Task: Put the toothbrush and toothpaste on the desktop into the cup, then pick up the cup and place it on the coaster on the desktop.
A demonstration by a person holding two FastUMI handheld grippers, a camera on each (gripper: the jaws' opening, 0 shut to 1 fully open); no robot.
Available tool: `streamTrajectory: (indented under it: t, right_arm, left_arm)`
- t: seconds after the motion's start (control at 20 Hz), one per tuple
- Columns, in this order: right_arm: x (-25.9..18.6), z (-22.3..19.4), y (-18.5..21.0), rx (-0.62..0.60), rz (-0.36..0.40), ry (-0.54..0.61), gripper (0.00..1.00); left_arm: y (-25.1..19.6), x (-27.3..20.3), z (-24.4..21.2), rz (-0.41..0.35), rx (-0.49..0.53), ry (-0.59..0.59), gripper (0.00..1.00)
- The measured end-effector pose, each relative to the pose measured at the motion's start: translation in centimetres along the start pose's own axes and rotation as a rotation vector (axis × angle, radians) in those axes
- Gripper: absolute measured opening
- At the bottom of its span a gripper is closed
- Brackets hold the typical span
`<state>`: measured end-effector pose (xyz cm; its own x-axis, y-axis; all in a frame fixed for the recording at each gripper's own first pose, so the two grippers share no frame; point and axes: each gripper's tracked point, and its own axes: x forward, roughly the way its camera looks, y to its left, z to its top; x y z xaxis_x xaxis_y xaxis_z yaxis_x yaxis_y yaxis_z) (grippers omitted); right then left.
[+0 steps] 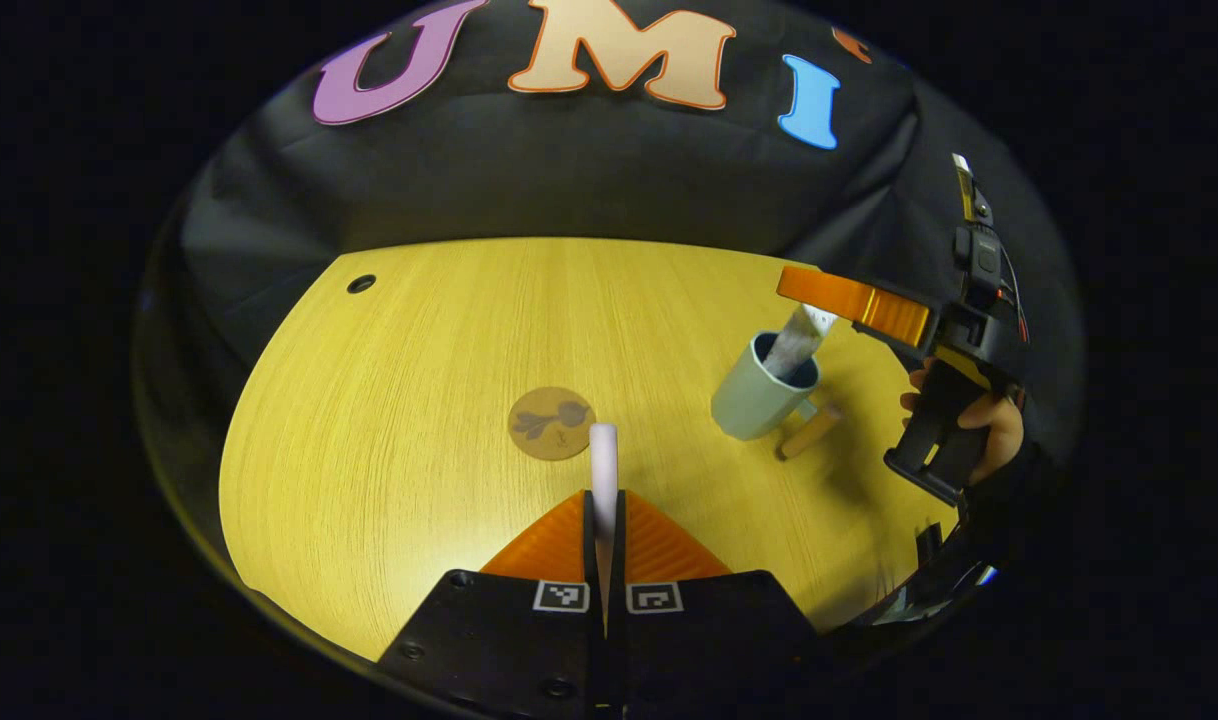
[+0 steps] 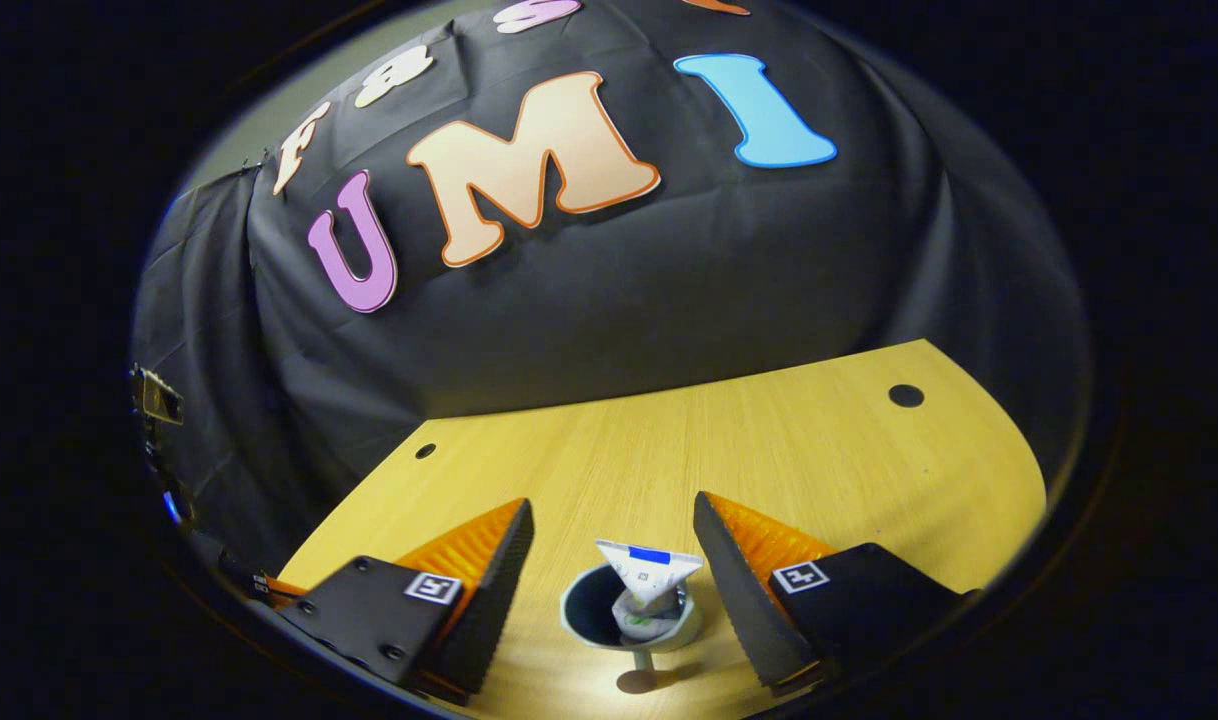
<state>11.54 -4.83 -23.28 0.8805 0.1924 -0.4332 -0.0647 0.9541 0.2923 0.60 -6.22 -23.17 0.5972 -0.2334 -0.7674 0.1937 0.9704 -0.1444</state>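
Toothbrush (image 1: 603,455) pinched in shut left hand-held gripper (image 1: 605,515) near coaster (image 1: 552,423), right hand-held gripper (image 2: 609,570) spread wide above cup (image 1: 759,395) already holding toothpaste (image 2: 647,580); brush drop and cup-to-coaster move on surface (image 1: 419,400) remaining.

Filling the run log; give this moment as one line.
toothpaste in cup | right gripper open above | left gripper holds toothbrush | coaster bare

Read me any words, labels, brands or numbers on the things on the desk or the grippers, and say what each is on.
None can be read.
toothpaste tube: print and a blue band, too small and blurred.
coaster: a plant-like picture, no words.
left gripper and right gripper: square black-and-white marker tags, no words.
cup: plain.
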Motion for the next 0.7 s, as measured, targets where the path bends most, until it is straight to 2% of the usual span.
streamTrajectory:
  t: [0.05, 0.1, 0.2, 0.25, 0.3, 0.4, 0.55, 0.7]
  right_arm:
    - [-0.7, 0.3, -0.3, -0.005, -0.003, -0.01, 0.95]
    - [-1.4, 0.5, -0.7, -0.011, -0.012, -0.019, 0.99]
    - [-3.0, 0.8, -1.8, -0.001, -0.031, -0.032, 0.99]
    - [-3.7, 0.9, -2.5, 0.011, -0.041, -0.033, 0.95]
    - [-4.3, 0.9, -3.2, 0.022, -0.054, -0.035, 0.99]
    - [-5.2, 0.7, -4.5, 0.043, -0.078, -0.033, 0.98]
    - [-6.5, 0.3, -6.0, 0.06, -0.102, -0.022, 0.98]
    - [-7.5, 0.2, -7.1, 0.071, -0.122, -0.021, 0.99]
  left_arm:
    - [0.1, 0.9, 0.7, -0.008, 0.009, -0.015, 0.0]
    - [0.4, 1.6, 1.6, -0.019, 0.017, -0.033, 0.0]
    - [0.6, 2.9, 3.8, -0.048, 0.036, -0.068, 0.0]
    - [0.5, 3.4, 4.8, -0.065, 0.047, -0.085, 0.0]
    - [0.5, 4.0, 5.8, -0.075, 0.056, -0.1, 0.0]
    - [0.2, 4.7, 7.4, -0.101, 0.069, -0.125, 0.0]
    - [-0.5, 5.3, 10.2, -0.143, 0.061, -0.183, 0.0]
    - [-2.3, 6.0, 13.8, -0.188, 0.003, -0.291, 0.0]
